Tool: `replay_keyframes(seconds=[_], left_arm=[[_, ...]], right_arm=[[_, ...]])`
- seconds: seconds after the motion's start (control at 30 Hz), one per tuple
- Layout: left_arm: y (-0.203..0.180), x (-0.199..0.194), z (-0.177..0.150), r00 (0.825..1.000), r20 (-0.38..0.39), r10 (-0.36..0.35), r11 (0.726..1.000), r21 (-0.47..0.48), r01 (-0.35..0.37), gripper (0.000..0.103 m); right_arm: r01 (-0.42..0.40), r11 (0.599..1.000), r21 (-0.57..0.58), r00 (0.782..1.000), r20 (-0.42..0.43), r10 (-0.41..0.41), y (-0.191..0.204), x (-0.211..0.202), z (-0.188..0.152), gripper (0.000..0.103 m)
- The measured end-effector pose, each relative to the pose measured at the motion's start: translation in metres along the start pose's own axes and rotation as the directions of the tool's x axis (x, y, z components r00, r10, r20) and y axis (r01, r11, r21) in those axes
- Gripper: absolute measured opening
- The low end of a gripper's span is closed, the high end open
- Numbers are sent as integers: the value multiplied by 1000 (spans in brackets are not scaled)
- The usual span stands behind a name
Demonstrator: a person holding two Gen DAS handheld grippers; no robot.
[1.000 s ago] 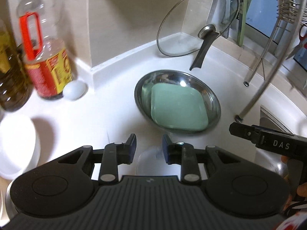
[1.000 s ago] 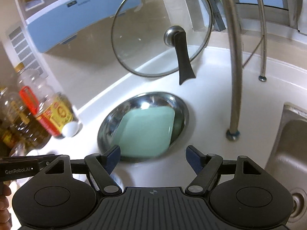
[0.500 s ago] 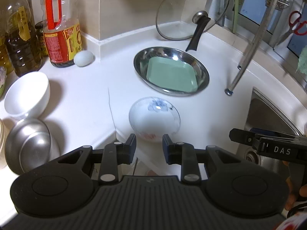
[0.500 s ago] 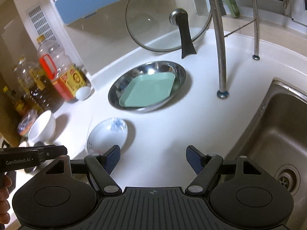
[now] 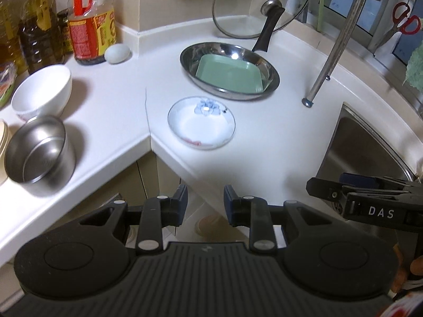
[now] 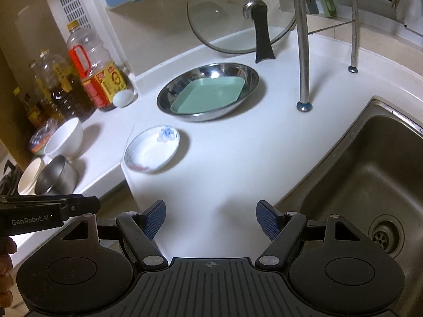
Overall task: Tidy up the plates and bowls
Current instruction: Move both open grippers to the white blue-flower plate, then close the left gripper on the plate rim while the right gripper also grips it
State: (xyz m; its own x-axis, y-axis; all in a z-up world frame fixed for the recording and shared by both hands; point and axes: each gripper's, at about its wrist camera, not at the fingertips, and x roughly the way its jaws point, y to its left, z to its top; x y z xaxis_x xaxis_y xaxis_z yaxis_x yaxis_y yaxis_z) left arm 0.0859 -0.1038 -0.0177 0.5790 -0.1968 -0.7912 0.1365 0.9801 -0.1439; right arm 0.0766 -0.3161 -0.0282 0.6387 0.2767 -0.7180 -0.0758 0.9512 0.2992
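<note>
While both grippers, left (image 5: 205, 200) and right (image 6: 211, 218), hang released and empty near the counter's edge, the saucer (image 5: 201, 121) looks next, needing a rim pinch.

You see a pale green square plate (image 5: 229, 75) in a silver steel pan (image 5: 269, 84), a white saucer (image 5: 201, 124) with a blue flower, a white bowl (image 5: 42, 92) far left, blue gripper pads (image 6: 156, 218).
</note>
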Motion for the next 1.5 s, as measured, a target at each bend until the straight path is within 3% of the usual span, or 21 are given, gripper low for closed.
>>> replay_keyframes(seconds=[0.47, 0.9, 1.17, 1.5], left_arm=[[2, -2, -21, 999, -36, 9, 1000, -18, -9, 26], [29, 26, 2, 999, -39, -17, 1000, -10, 17, 26], [46, 51, 27, 999, -14, -39, 999, -1, 39, 26], [55, 88, 53, 998, -4, -57, 998, 16, 57, 26]], right_arm=[[-20, 1000, -1, 999, -30, 20, 11, 2, -15, 75], [-12, 998, 62, 1000, -2, 13, 19, 34, -2, 74], [-35, 996, 88, 999, 37, 32, 28, 63, 15, 59], [-31, 994, 109, 997, 72, 23, 33, 97, 35, 49]])
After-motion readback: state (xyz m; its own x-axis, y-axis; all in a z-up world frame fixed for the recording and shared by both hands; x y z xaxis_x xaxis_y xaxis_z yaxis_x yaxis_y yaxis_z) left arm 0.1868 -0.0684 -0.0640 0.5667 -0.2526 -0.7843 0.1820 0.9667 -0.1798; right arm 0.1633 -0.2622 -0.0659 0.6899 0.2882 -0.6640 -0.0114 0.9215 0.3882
